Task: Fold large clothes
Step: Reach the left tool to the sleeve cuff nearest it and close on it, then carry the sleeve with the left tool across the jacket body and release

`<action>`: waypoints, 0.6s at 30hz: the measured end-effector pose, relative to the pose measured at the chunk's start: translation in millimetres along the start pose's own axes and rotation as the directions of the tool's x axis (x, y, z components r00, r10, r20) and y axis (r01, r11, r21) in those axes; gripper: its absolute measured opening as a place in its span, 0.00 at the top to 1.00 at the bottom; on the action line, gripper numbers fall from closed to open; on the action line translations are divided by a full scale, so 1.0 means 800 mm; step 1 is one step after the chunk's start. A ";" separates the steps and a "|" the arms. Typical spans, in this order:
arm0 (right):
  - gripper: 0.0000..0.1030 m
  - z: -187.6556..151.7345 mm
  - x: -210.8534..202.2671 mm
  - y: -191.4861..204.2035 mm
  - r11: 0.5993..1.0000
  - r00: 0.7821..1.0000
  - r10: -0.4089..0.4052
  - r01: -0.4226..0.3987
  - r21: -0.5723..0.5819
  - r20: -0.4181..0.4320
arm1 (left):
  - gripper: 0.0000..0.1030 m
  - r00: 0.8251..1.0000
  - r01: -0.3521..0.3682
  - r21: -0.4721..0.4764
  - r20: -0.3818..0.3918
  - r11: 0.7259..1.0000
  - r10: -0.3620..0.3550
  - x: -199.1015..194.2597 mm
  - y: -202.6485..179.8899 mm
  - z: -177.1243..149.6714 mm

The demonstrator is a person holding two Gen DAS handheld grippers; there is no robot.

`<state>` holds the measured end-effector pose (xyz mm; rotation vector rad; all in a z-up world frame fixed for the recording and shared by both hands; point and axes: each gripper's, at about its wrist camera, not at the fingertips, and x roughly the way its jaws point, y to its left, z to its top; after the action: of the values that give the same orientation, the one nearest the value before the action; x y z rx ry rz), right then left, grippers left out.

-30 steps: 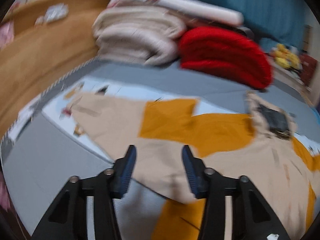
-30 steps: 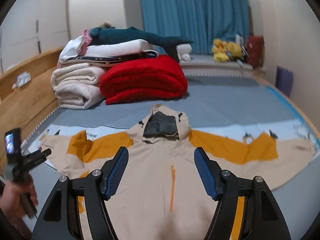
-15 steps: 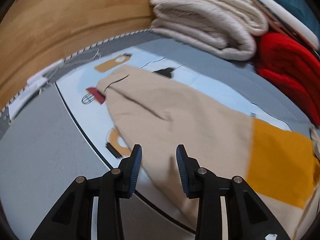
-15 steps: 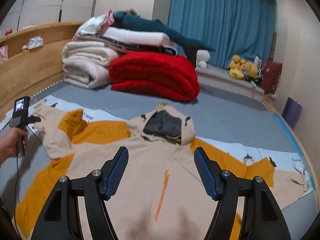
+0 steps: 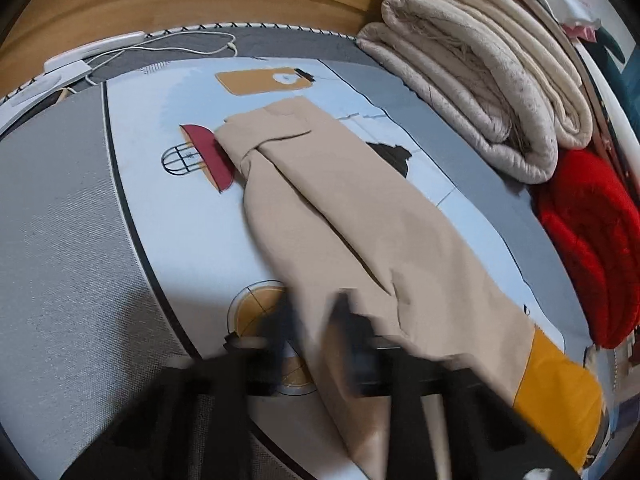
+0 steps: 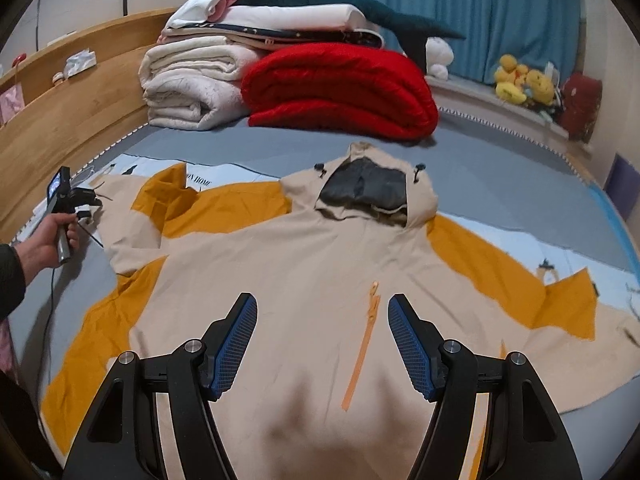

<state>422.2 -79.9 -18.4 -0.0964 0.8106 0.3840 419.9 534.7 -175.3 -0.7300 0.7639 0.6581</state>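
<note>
Lying face up across the bed (image 6: 500, 168), the beige and orange hooded jacket (image 6: 304, 264) has its sleeves reaching out to both sides and its hood (image 6: 368, 192) pointing toward the stacked bedding. At far left in the right wrist view, the person's left hand (image 6: 48, 240) grips the handle of the left claw (image 6: 86, 200) at the end of the left sleeve (image 6: 132, 216), whose orange part is rumpled and folded over on itself. In the left wrist view that same sleeve (image 5: 352, 240) runs diagonally over a printed pale blue sheet (image 5: 168, 184), cuff farthest from the camera. The left claw (image 5: 316, 320) is smeared by motion blur; its dark fingers sit at the sleeve's near edge, with beige cloth between and over them, but I cannot tell whether they are clenched on the fabric or apart. Toward the middle, the right claw (image 6: 322, 344) hangs above the jacket's chest, released and spread wide, its blue-padded fingers (image 6: 234, 344) on either side of the orange zipper (image 6: 362, 344), gripping nothing. Behind the hood sit folded cream quilts (image 6: 192, 84) and a red blanket (image 6: 340, 88). The right sleeve (image 6: 540, 300) lies flat at far right.
</note>
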 end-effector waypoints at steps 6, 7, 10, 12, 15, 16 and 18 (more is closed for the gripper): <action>0.38 0.005 0.000 -0.012 0.999 1.000 -0.010 0.011 0.045 -0.025 | 1.00 0.997 0.039 0.005 0.073 0.999 -0.039 -0.065 -0.026 0.013; 0.43 0.006 0.000 -0.014 0.999 0.999 -0.012 0.013 0.053 -0.032 | 1.00 0.995 0.047 0.003 0.088 0.999 -0.047 -0.081 -0.031 0.016; 0.68 0.009 -0.002 -0.021 0.997 0.998 -0.013 0.017 0.080 -0.059 | 1.00 0.987 0.092 0.011 0.130 0.996 -0.092 -0.158 -0.058 0.011; 0.75 0.011 -0.006 -0.026 0.994 0.997 0.004 0.004 0.106 -0.080 | 1.00 0.982 0.108 0.049 0.151 0.993 -0.114 -0.208 -0.077 -0.003; 0.75 0.015 -0.015 -0.033 0.990 0.996 0.034 -0.021 0.140 -0.086 | 1.00 0.973 0.145 0.119 0.161 0.982 -0.164 -0.289 -0.110 -0.046; 0.75 0.015 -0.019 -0.034 0.988 0.995 0.046 -0.032 0.148 -0.090 | 1.00 0.971 0.154 0.137 0.162 0.978 -0.176 -0.306 -0.120 -0.058; 0.75 0.017 -0.027 -0.034 0.984 0.994 0.062 -0.046 0.170 -0.089 | 1.00 0.959 0.187 0.217 0.170 0.958 -0.225 -0.347 -0.154 -0.097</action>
<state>428.0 -108.9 4.7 0.0656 0.9366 0.3630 329.5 332.7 46.4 -0.5441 0.5556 0.4468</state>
